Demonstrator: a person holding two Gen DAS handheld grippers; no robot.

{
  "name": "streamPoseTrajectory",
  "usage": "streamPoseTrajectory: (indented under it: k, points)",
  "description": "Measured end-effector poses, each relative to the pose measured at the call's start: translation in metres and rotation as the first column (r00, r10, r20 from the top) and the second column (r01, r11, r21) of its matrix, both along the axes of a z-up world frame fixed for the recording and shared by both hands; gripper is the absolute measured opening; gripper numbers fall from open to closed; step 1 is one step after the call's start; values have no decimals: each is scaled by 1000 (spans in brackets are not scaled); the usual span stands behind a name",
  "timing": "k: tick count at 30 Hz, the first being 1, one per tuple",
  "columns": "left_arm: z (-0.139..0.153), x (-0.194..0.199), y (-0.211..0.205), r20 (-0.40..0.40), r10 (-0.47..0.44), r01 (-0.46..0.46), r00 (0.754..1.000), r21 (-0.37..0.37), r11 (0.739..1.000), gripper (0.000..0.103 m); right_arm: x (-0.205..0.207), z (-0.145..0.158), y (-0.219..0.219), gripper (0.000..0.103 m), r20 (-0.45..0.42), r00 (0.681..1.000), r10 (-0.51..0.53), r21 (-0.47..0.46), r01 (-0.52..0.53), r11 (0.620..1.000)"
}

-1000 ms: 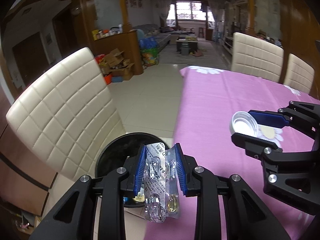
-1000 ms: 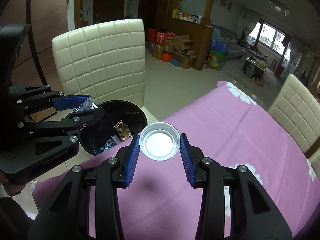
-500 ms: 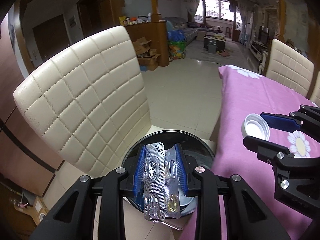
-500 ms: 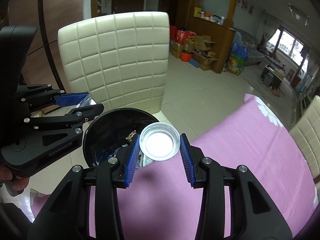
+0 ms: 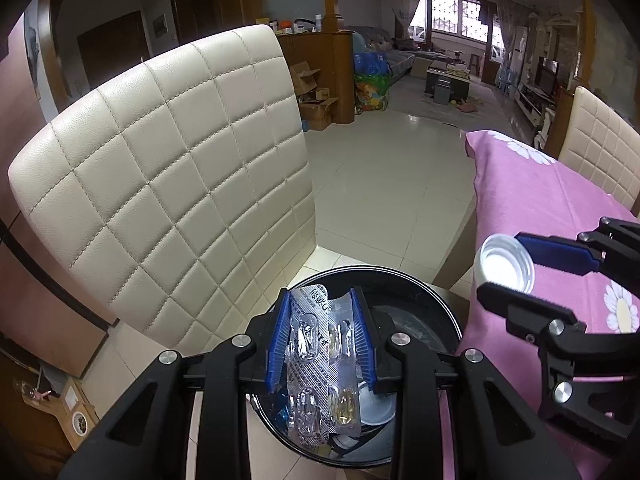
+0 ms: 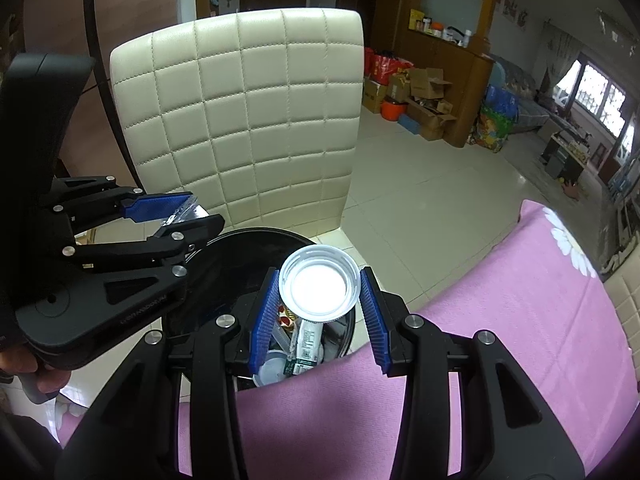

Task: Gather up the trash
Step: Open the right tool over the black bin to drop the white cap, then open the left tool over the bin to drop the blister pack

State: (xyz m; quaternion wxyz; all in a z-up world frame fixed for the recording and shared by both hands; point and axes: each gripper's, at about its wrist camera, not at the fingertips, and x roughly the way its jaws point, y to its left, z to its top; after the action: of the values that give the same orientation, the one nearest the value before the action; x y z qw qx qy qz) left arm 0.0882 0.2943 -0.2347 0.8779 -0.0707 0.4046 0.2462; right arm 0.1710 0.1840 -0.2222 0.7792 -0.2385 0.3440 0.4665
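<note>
— Progress is judged to be late in this round: two pieces of trash are held above the black bin (image 5: pixel 436 304), and neither has been let go yet.

— Which pieces, and held how?

— A silver blister pack (image 5: pixel 320 364) is pinched between the blue pads of the left gripper (image 5: pixel 320 340), its jaws pressed onto the pack's two long edges. It is seen directly over the bin's open mouth. A white bottle cap (image 6: pixel 319 285) is clamped by the right gripper (image 6: pixel 319 300), jaws closed on its rim, open side toward the camera. It is placed over the bin's rim on the side nearest the pink tablecloth (image 6: pixel 520 320).

— What is already done?

— Trash is already seen inside the bin: a white tube-like wrapper (image 6: pixel 308 344), a round white lid and some coloured scraps. An exact count of the bin's contents cannot be given, since much is hidden by the grippers.

— And what remains?

— Both grips must be released so that the pack and cap fall in. The cap could be moved slightly further over the mouth first. Whether more trash is left on the table cannot be told; no trash is seen on the part shown.

— Counts?

— One bin, one blister pack, one held cap, two grippers. One cream quilted chair (image 6: pixel 248 120) is seen right behind the bin, with another chair back beyond the table's far side.
</note>
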Motion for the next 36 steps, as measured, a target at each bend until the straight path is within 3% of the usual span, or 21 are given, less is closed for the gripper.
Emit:
streamPoseTrajectory:
  k: [3,6,18,36]
  points:
    - [-1,2,5,-2,12,-12,1000,3,1000,30,-1,-4,4,45,-29,999,35,-4,-35,999]
    - [-3,3,9,-7,22,-22,1000,0,1000,30,-6,-8,7,65,-47,996,70,-14,-71,997]
    - [-5,5,1,-16,0,0,1000,-2,1000,31,4,-11,-10,65,-31,1000,-2,-21,1,1000]
    - [-2,8,-9,-17,-25,24,1000,-21,999,36,3,-6,-20,65,-15,1000,-21,-20,21,1000]
